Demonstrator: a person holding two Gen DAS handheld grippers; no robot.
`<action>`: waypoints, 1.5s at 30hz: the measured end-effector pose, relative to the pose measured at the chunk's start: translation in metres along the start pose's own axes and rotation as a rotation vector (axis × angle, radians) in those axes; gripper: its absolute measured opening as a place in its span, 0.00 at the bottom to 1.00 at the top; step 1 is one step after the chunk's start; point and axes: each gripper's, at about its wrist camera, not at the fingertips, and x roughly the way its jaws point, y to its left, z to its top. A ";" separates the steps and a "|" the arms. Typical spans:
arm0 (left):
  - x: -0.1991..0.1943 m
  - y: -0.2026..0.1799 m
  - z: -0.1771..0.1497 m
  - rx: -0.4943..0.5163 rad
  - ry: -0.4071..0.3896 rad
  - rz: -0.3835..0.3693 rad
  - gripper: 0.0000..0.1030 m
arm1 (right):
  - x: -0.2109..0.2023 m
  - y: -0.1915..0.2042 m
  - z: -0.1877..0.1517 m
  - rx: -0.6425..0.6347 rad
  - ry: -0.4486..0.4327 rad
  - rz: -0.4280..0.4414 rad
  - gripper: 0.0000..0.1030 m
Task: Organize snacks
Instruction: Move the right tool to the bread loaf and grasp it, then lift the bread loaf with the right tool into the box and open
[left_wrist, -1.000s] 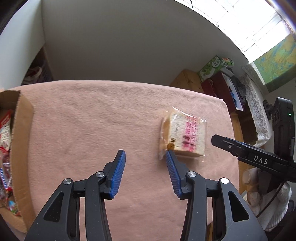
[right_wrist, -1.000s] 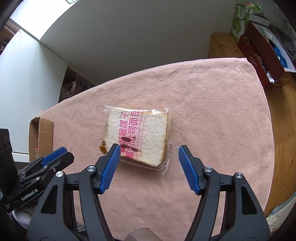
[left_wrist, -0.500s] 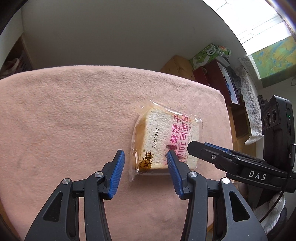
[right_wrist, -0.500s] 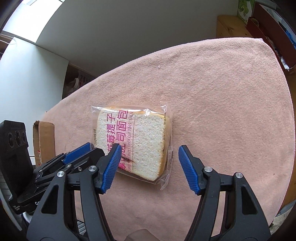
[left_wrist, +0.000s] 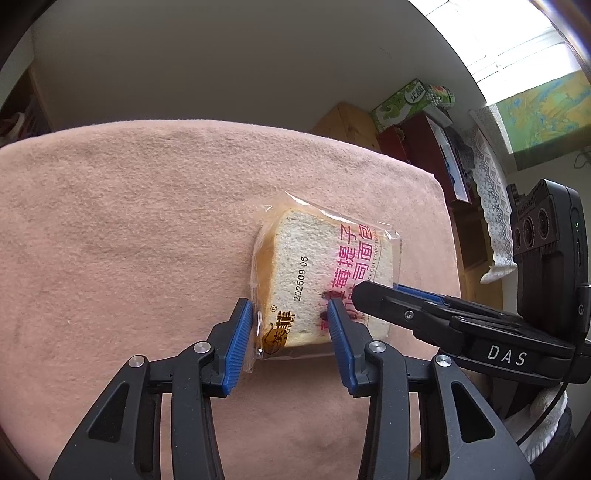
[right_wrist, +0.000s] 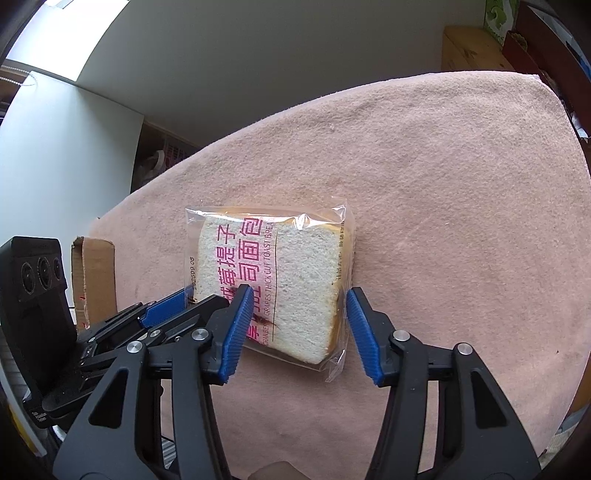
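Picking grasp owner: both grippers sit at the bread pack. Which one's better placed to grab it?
Right gripper: its open jaws span the bread pack edge to edge. The left gripper straddles only one end.

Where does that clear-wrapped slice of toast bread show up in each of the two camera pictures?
Left wrist view: the clear-wrapped slice of toast bread lies right of centre, its near end between the open blue fingers.
Right wrist view: the bread sits just left of centre.
Shared landmark: the pink fleece cloth beneath it.
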 end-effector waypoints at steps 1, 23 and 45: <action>0.000 -0.001 0.001 -0.002 -0.001 -0.001 0.38 | -0.001 0.002 0.000 -0.004 0.000 0.001 0.54; -0.079 0.028 -0.022 -0.036 -0.140 0.052 0.38 | -0.011 0.122 -0.020 -0.185 -0.006 0.054 0.54; -0.227 0.164 -0.104 -0.335 -0.371 0.212 0.38 | 0.045 0.359 -0.091 -0.587 0.125 0.159 0.53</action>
